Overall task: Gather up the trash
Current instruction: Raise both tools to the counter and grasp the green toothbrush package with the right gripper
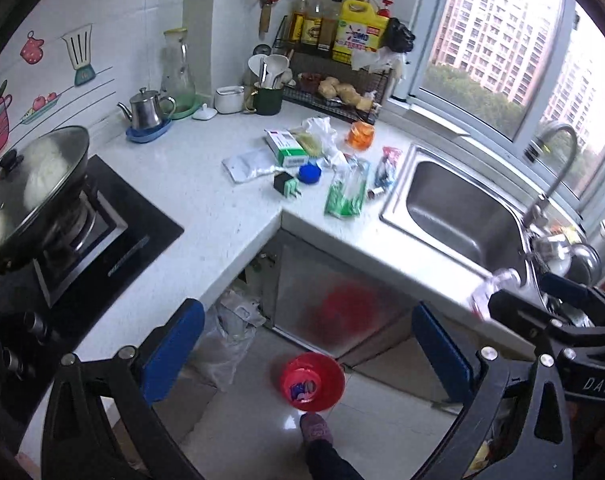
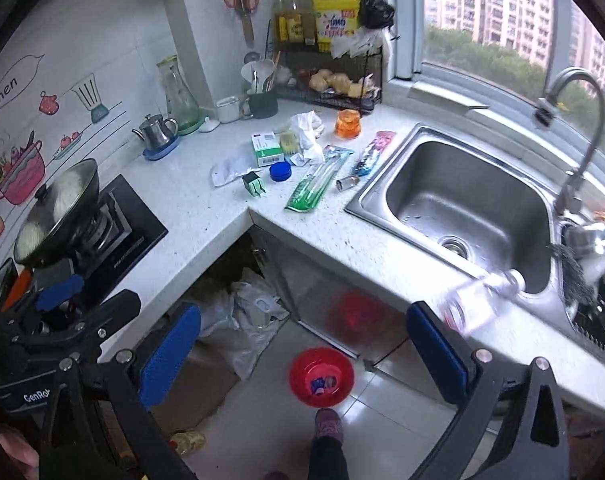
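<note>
Trash lies scattered on the white corner counter (image 1: 222,216): a green toothbrush pack (image 1: 347,192) (image 2: 317,186), a green-white box (image 1: 288,146) (image 2: 267,149), crumpled tissue (image 1: 322,130) (image 2: 307,132), a blue cap (image 1: 309,173) (image 2: 280,171), a white pouch (image 1: 248,164) and a blue-pink wrapper (image 2: 372,152). On the floor stands a red bin (image 1: 312,380) (image 2: 321,376) holding a few scraps. My left gripper (image 1: 308,344) and right gripper (image 2: 302,344) hang open above the floor, nothing between the pads. A blurred clear bottle (image 2: 480,300) (image 1: 496,286) sits just beyond the right gripper's right finger, at the sink's front edge.
A steel sink (image 2: 462,208) with a faucet (image 2: 578,128) is on the right, and a lidded wok (image 1: 34,184) on the stove to the left. Plastic bags (image 2: 246,312) fill the open space under the counter. A person's slippered foot (image 2: 328,424) stands by the bin.
</note>
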`<state>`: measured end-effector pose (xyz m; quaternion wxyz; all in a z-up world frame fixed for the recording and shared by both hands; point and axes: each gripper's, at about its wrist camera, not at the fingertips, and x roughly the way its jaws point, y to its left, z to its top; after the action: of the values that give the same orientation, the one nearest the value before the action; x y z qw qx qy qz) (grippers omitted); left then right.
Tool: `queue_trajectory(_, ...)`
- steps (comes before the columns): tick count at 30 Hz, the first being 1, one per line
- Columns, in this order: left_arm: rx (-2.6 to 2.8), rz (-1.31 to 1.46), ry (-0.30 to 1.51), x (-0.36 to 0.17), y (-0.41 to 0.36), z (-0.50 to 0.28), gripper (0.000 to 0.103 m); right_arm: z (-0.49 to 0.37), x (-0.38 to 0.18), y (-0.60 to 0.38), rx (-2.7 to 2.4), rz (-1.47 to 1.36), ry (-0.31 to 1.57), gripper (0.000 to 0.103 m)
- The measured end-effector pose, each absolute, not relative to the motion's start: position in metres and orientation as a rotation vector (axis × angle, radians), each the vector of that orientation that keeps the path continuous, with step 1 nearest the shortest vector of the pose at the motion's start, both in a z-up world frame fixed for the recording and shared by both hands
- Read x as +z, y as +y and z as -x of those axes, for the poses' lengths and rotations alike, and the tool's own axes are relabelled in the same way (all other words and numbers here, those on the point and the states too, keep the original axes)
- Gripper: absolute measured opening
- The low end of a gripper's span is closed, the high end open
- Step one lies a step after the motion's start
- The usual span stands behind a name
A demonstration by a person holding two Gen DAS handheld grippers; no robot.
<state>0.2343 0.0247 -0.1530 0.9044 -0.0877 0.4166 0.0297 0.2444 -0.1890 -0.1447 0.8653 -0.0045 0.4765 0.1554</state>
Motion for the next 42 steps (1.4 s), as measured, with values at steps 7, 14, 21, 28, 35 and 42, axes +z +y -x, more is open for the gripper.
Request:
queue_trajectory(7,0.133,0.159,0.922,-0.159,0.019,-0.315,0.102,-0.32,-0.151,-0.186,0.365,0.041,1.059,0.103)
queue_trajectory(14,0.179,0.2,0.99,-0.182,0.029,-0.366,0.102,-0.384,-0.174,-0.18,0.417,0.038,1.143,0.103)
queue_trajectory(21,0.219,0.254,1.04,-0.214,0.053,-0.41,0.102,-0.43,-0.207,-0.16,0.463,0.036,1.218,0.102)
queue_trajectory(28,0.267,0.264,1.08,-0.24,0.073,-0.434,0.102,-0.463,-0.245,-0.142,0.493,0.005,1.305,0.101)
queue_trajectory(35,0.222,0.255,1.098,-0.256,0.076,-0.448,0.102,-0.485,-0.275,-0.123,0.488,0.0,1.379,0.085)
queue_trajectory(42,0.2,0.247,1.122,-0.271,0.074,-0.46,0.102,-0.503,-0.293,-0.117,0.45,-0.019,1.44,0.079)
